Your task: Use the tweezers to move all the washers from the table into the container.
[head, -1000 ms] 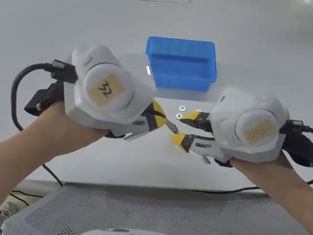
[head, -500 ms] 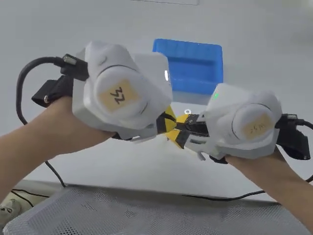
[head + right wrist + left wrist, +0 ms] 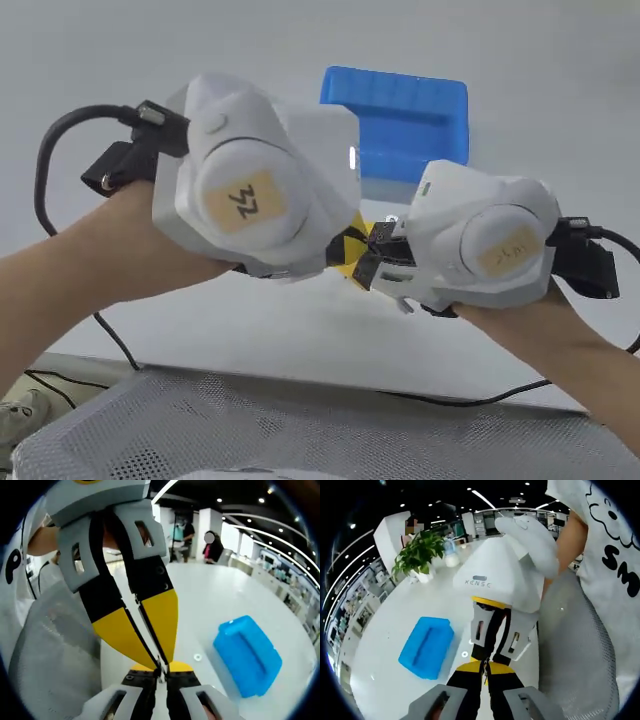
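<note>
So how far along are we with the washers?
Nothing looks done: the blue container looks empty, though its inside is partly hidden. In hand: the tweezers, gripped by the left claw, with the right claw closed on their tip. Left: at least one washer lies on the table beside the container.

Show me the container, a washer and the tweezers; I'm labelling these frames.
container [image 3: 395,85], head view, far rim.
washer [image 3: 198,657], right gripper view, its ring.
tweezers [image 3: 145,625], right gripper view, middle of the shaft.
</note>
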The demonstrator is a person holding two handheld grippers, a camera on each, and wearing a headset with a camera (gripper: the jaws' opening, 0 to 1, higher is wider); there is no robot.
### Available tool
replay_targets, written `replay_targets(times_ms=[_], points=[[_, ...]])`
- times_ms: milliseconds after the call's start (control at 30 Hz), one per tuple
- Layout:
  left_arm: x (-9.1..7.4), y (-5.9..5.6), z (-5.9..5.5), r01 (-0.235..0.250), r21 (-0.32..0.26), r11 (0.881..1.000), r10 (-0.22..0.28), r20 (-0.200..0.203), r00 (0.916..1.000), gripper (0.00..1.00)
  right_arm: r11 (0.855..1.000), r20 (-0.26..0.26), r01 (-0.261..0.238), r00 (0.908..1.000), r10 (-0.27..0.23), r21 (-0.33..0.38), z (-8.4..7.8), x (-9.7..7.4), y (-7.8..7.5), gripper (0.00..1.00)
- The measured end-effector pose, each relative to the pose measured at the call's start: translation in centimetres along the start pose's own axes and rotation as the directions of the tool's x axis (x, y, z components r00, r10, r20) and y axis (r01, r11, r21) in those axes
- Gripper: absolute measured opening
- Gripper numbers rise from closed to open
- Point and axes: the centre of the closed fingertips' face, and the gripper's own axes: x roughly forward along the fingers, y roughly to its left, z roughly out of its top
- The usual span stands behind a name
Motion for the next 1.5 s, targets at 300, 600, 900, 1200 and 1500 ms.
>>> replay_targets(times_ms=[300,600,900,1200,1500], points=[[-3.2,0.3,-2.7,-0.145,-0.496,0.856,0.232,0.116,0.9659,0.26,0.999,0.01,0.031,0.9995,-0.032,0.042,0.1,-0.1,-0.8,0.01],[-6.9,1.1,-8.6,-0.436,-0.634,0.639,0.525,-0.054,0.8492,0.79,0.98,0.143,0.055,0.9862,-0.083,0.193,2.9,-1.0,-4.4,0.01],[-9.3,3.1,-10.2,-0.693,-0.498,0.521,0.722,-0.175,0.669,0.9,0.972,0.134,0.11,0.9811,-0.14,0.209,3.3,0.0,-7.1,0.01],[-8.6,3.0,-10.5,-0.681,-0.485,0.549,0.704,-0.171,0.6895,0.9,0.969,0.119,0.131,0.9803,-0.158,0.208,2.9,1.8,-8.0,0.02],[-8.5,2.9,-10.8,-0.683,-0.472,0.557,0.699,-0.179,0.6928,0.89,0.974,0.108,0.147,0.98,-0.167,0.174,2.6,2.6,-8.2,0.02]])
